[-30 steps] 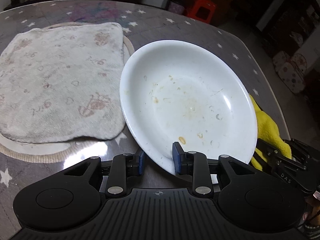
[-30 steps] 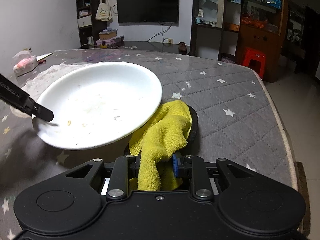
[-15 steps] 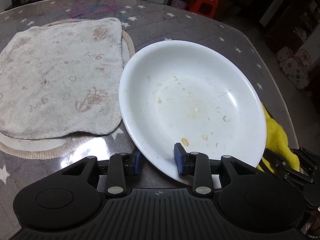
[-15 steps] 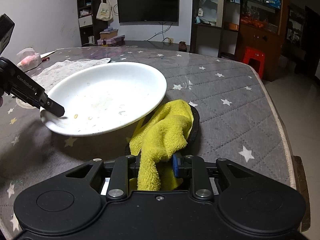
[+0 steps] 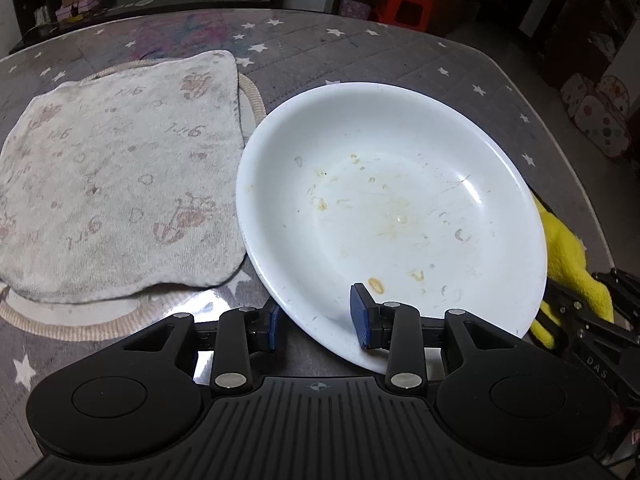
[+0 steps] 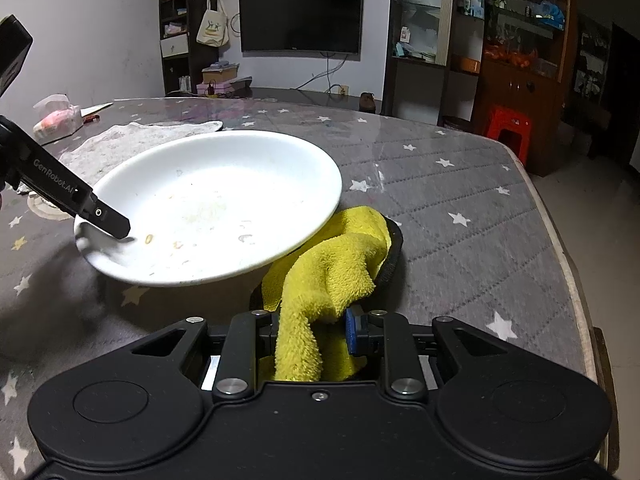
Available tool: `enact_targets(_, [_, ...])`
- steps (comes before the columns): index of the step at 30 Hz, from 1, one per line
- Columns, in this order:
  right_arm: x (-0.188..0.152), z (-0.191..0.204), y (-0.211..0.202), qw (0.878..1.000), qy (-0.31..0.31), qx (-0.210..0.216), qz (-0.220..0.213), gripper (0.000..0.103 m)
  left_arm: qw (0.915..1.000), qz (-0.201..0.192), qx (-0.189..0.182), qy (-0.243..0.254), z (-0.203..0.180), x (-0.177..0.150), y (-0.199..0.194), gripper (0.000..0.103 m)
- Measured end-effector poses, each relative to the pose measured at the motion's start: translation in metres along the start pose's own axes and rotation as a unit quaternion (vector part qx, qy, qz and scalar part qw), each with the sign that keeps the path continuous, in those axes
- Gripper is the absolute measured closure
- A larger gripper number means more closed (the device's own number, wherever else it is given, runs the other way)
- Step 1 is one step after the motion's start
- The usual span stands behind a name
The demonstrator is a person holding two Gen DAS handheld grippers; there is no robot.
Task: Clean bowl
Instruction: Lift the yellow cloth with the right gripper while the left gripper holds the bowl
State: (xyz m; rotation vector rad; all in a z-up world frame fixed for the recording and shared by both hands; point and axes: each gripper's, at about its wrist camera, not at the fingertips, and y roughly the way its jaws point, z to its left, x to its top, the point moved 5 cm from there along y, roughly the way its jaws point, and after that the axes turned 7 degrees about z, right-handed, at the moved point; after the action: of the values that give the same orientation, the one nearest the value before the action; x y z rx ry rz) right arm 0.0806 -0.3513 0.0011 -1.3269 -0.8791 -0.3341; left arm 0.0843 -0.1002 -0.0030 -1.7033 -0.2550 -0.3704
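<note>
A white shallow bowl with dried food specks sits on the star-patterned table; in the right wrist view the bowl overlaps the cloth. My left gripper straddles its near rim, one pad inside and one outside. Its jaws are opening, and a small gap shows beside the outer pad. One of its fingers reaches into the bowl. My right gripper is shut on a yellow cloth, which also shows as a yellow cloth right of the bowl.
A worn pale towel lies on a round mat left of the bowl. The cloth rests on a black round pad. The table's right edge is close. A tissue pack lies far left.
The left jaws have widened around the bowl's rim and the bowl has settled flatter. The right gripper keeps still with the yellow cloth.
</note>
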Motion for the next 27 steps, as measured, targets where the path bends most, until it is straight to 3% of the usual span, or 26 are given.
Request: enact_targets(27, [0.027,-0.015,0.030,0.998,-0.057,0.012,-0.018,0.077,0.9994,-0.001,0.018,0.030,-0.003,0.003,0.005,0.063])
